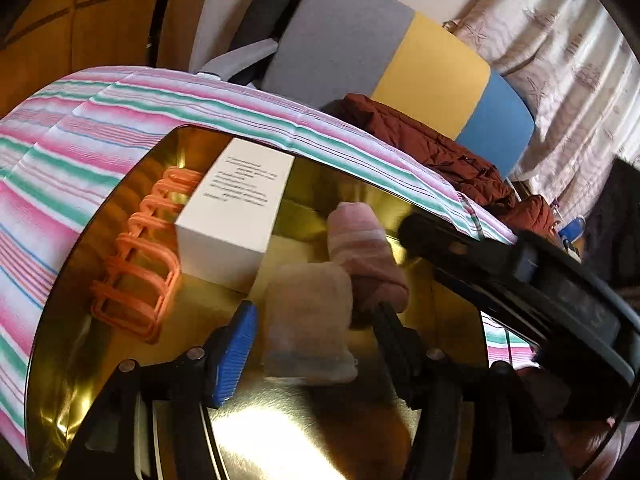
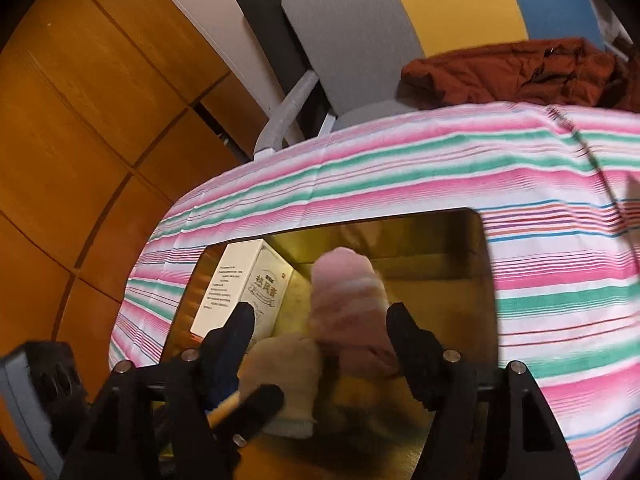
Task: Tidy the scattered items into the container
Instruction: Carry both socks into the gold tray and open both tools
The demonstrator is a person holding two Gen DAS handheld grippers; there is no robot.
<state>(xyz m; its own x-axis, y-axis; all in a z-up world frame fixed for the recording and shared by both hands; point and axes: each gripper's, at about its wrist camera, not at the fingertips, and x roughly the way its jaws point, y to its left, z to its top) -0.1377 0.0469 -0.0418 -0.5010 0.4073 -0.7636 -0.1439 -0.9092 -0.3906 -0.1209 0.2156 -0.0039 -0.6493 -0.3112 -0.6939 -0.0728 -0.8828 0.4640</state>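
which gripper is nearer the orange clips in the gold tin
Left. The left gripper hangs just right of the orange clips; the right gripper works farther over, above the pink sock.

My container (image 1: pixel 120 208) sits on the cloth-covered tabletop (image 1: pixel 60 152). Inside it, a rack (image 1: pixel 136 264) lies along the left wall, and a box (image 1: pixel 236 216) stands just right of it, touching or nearly so. Right of the box lie two socks: the near sock (image 1: pixel 308 320) between the fingers of my left hand-held gripper (image 1: pixel 312 332), the far sock (image 1: pixel 360 248) just behind it, between the fingers of my right hand-held gripper (image 2: pixel 320 320). Beyond the far edge of the tabletop stands a chair (image 1: pixel 344 40), with a jacket (image 1: pixel 432 148) to its right.
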